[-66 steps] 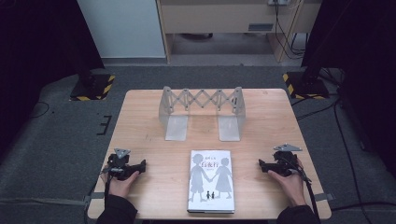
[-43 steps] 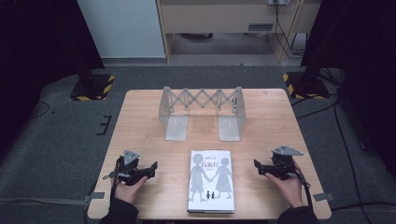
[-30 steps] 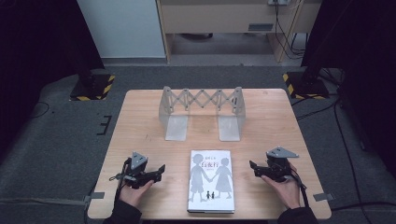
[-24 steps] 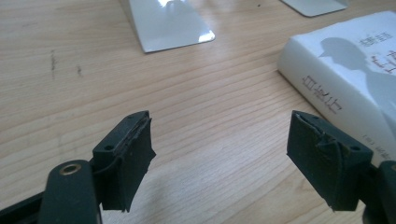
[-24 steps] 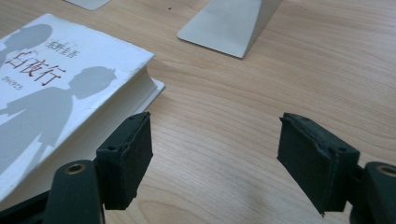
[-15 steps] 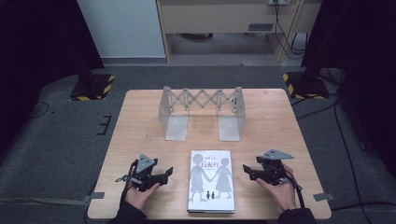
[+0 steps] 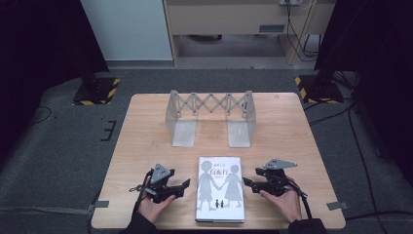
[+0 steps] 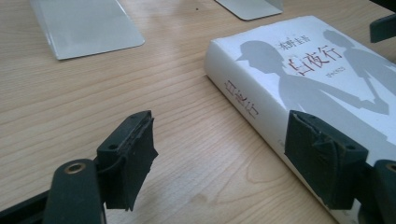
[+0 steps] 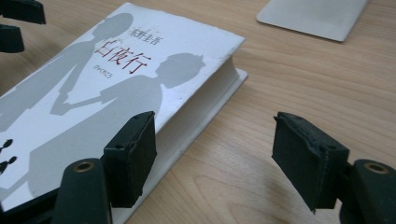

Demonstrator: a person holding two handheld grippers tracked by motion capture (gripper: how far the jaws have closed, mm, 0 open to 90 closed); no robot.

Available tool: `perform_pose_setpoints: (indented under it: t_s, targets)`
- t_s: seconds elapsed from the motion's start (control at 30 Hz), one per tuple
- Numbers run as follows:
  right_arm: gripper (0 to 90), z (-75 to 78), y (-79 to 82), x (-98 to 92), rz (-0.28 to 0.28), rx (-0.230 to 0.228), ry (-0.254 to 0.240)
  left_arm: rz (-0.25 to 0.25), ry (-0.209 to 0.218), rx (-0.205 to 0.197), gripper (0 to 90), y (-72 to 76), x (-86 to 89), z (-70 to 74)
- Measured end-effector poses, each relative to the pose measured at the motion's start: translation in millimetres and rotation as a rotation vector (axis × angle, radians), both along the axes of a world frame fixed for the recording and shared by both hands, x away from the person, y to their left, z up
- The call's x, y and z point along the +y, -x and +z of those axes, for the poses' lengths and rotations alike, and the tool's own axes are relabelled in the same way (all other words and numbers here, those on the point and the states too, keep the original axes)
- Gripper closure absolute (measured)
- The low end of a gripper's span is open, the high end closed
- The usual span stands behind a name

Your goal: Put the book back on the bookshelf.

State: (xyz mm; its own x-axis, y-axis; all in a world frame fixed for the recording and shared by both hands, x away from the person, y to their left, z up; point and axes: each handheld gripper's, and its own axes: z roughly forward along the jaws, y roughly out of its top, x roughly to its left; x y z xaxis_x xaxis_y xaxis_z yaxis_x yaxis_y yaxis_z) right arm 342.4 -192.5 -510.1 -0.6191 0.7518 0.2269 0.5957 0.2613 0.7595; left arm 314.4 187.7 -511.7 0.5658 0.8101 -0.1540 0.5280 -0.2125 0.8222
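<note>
I have both grippers flanking the white book [image 7: 220, 189], jaws spread wide.

My left gripper [image 7: 181, 186] sits just beside the book's spine edge, my right gripper [image 7: 248, 184] just beside its page edge, neither pinching anything. The book lies flat, cover up, at the near edge of the wooden table [image 7: 146, 126]. Well beyond the book stands a metal folding rack [image 7: 210, 108], upright.

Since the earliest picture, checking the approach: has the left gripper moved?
Yes. The left gripper has moved inward, toward the book, which lies flat where it was.
</note>
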Motion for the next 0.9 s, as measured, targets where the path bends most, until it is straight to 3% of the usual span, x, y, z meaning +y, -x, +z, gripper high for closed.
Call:
perform_pose_setpoints:
  t_s: [0.53, 0.57, 0.63, 0.77, 0.9]
  targets:
    - [32.1, -6.4, 3.9, 17.2, 0.068, 0.026, -0.076, -0.100, 0.020, 0.015, 23.1, 1.9, -29.7, -5.1]
    - [32.6, -8.9, 4.2, 19.1, 0.075, 0.031, -0.104, -0.112, 0.020, 0.017, 23.1, 2.1, -32.4, -5.6]
    - [32.6, -10.2, 4.4, 20.5, 0.079, 0.026, -0.109, -0.124, 0.018, 0.020, 23.1, 1.9, -35.3, -6.7]
    - [32.6, -12.2, 3.6, 22.8, 0.072, 0.029, -0.128, -0.148, 0.054, 0.048, 22.9, 0.7, -41.2, -9.7]
    - [31.8, -14.1, 3.0, 24.3, 0.071, 0.037, -0.144, -0.160, 0.064, 0.050, 22.4, 0.0, -44.9, -11.0]
